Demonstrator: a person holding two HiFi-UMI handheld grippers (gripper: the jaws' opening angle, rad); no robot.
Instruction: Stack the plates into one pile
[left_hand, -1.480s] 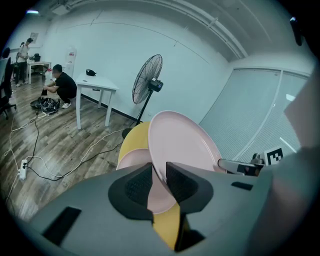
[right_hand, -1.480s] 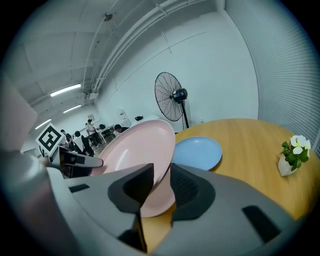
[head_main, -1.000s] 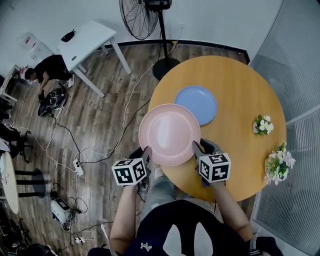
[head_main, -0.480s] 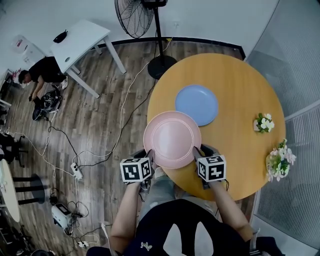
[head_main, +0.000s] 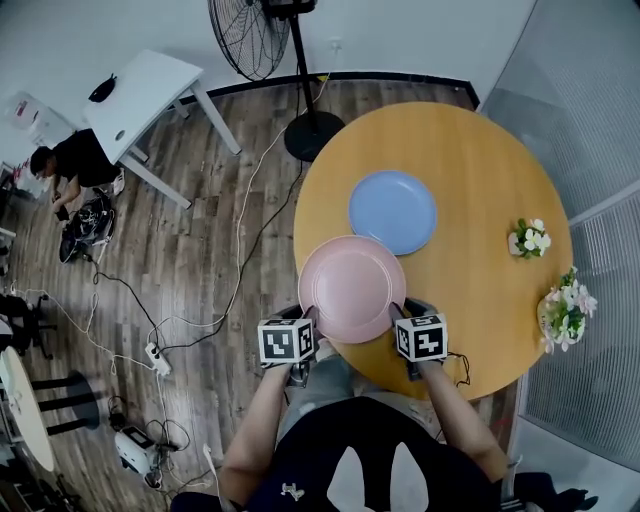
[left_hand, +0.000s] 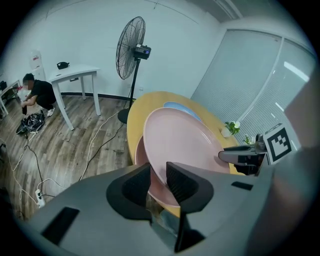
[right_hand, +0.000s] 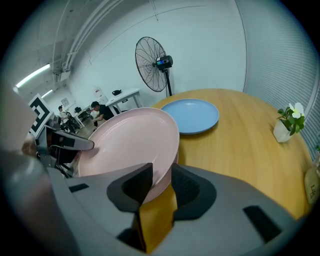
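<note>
A pink plate (head_main: 352, 288) hangs tilted over the near left edge of the round wooden table (head_main: 480, 170). My left gripper (head_main: 310, 316) is shut on its left rim, and my right gripper (head_main: 395, 312) is shut on its right rim. In the left gripper view the pink plate (left_hand: 185, 145) runs between my left gripper's (left_hand: 157, 182) jaws. In the right gripper view the pink plate's (right_hand: 130, 140) rim sits in my right gripper (right_hand: 161, 181). A blue plate (head_main: 392, 212) lies flat on the table just beyond the pink one, and the blue plate (right_hand: 190, 115) also shows ahead of my right gripper.
Two small flower pots (head_main: 528, 243) (head_main: 563, 315) stand near the table's right edge. Left of the table, on the wooden floor, are a standing fan (head_main: 290, 40), a white side table (head_main: 140, 95), cables and a crouching person (head_main: 70, 160). A glass wall runs along the right.
The pink plate, held by both grippers, has shifted right and down; it looks smaller and no longer overlaps the blue plate's edge. Both grips are unchanged.
</note>
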